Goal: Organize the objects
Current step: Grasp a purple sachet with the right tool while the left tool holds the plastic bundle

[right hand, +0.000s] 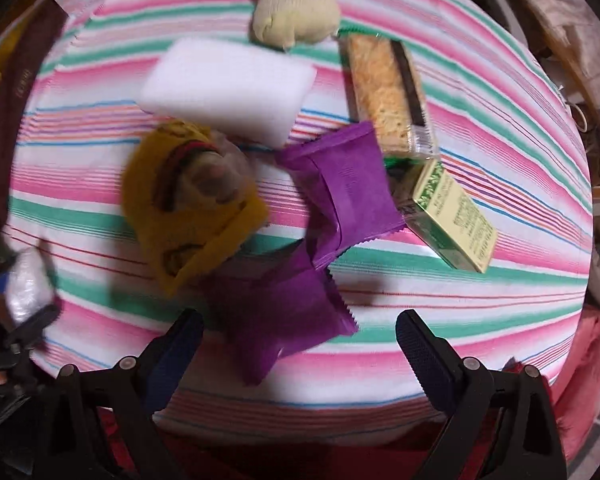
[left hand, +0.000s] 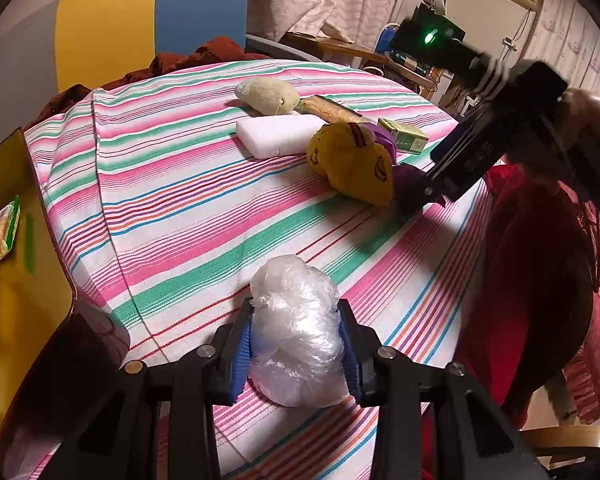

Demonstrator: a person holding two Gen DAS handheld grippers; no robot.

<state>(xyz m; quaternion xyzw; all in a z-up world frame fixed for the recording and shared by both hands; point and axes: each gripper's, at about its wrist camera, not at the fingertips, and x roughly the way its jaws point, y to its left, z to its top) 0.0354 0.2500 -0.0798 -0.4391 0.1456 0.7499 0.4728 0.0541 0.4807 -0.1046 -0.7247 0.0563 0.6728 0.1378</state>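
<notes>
We work over a rounded table draped in a woven striped cloth (left hand: 172, 216), its pink, green, white and thin red and blue bands running across the whole surface. At its left edge stands a glossy yellow box (left hand: 24, 280) with dark trim, a packaged snack already lying inside it.

Among the loose things, the white foam block (right hand: 228, 88) is a soft rectangular slab with rounded corners; touching its near corner sits a fuzzy mustard-yellow sock bundle (right hand: 192, 208) with a dark red band and stitched rings. Beyond the block lies a pale cream knitted sock ball (right hand: 296, 12). To the right, a long clear-wrapped snack bar (right hand: 388, 96) with a crumbly golden filling lies beside a small green and cream cardboard carton (right hand: 448, 216). Two matte purple sachets (right hand: 340, 184) with serrated ends overlap between the sock bundle and the carton.

Our left gripper (left hand: 296, 344) has its blue ribbed pads pressed into a crumpled ball of clear plastic film (left hand: 296, 328), which rests on the cloth near the table's front edge. Our right gripper (right hand: 300, 344) hangs with its fingers spread wide, empty, just above the nearer purple sachet.
</notes>
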